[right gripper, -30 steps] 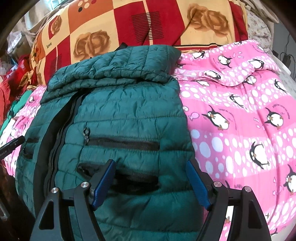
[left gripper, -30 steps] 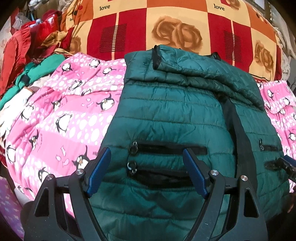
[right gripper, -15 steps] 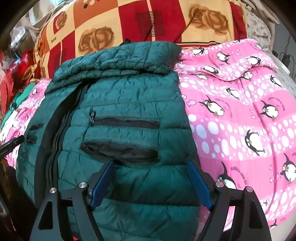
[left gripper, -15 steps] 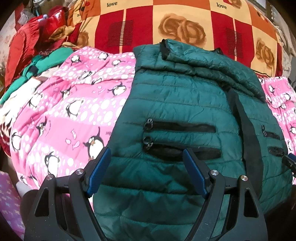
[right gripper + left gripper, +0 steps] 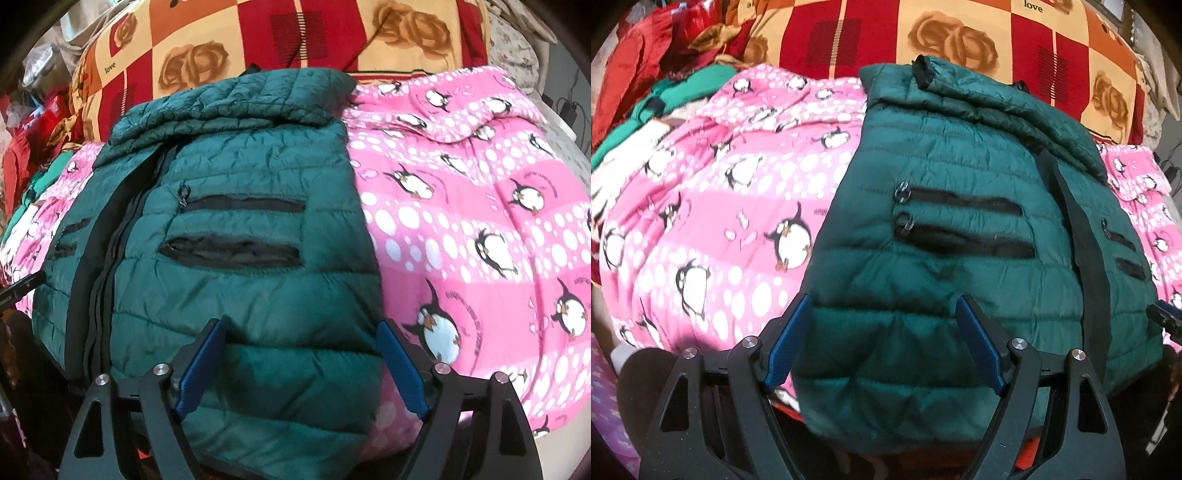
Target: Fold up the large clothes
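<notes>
On the bed: dark green quilted puffer jacket (image 5: 945, 229), spread front-up over a pink fleece blanket printed with penguins and white dots (image 5: 713, 206), hem draped over the near edge.
Jacket front: black centre zipper strip (image 5: 107, 258) running top to bottom; two black horizontal zip pockets (image 5: 236, 229) on each half, one above the other.
Jacket top: folded down into a thick quilted roll (image 5: 236, 99) across the far end.
Jacket hem: lower quilted panels hanging in shadow, rounded over the bed edge.
Left gripper (image 5: 886, 343): black frame, blue pads (image 5: 979, 343), spread wide, holding nothing, poised at the hem of one jacket half; touching the fabric or not, cannot tell.
Right gripper (image 5: 303, 365): same build, blue pads (image 5: 201, 369) spread wide, gripping nothing, framing the hem of the other half near the jacket's outer side edge; one pad lies over the pink blanket just beside that edge.
Each gripper in the other's view: dark tip at the frame edge, beside the jacket's opposite side.
Behind the jacket: checked blanket in red, orange and cream with brown rose prints (image 5: 945, 33) and the word "love".
Far side, left wrist view: heap of red clothing (image 5: 646, 55) and a bright green garment (image 5: 676, 96) past the pink blanket.
</notes>
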### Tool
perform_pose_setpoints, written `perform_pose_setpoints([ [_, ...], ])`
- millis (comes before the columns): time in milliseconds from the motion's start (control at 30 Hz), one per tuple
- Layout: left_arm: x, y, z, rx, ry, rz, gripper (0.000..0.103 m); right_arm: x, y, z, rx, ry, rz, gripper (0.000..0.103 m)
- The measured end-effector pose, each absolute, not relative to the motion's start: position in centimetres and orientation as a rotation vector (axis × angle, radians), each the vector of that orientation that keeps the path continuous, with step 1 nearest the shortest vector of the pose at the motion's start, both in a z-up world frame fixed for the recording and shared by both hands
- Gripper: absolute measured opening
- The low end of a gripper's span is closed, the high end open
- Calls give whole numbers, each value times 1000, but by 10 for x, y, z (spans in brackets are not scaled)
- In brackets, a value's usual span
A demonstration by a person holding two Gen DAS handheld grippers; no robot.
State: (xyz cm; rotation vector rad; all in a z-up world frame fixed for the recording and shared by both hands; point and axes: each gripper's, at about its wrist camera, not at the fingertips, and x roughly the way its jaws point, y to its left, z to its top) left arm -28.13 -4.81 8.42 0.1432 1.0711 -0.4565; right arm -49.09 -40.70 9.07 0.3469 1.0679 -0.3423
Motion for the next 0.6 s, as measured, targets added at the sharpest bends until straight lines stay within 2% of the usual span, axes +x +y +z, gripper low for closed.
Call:
perform_pose_setpoints([
  [400, -271, 0, 54, -100, 1238, -485, 80, -513, -416, 75, 435, 1104, -272, 85],
  [600, -276, 1, 45, -112, 1263, -509, 81, -514, -411, 65, 476, 1120, -201, 85],
])
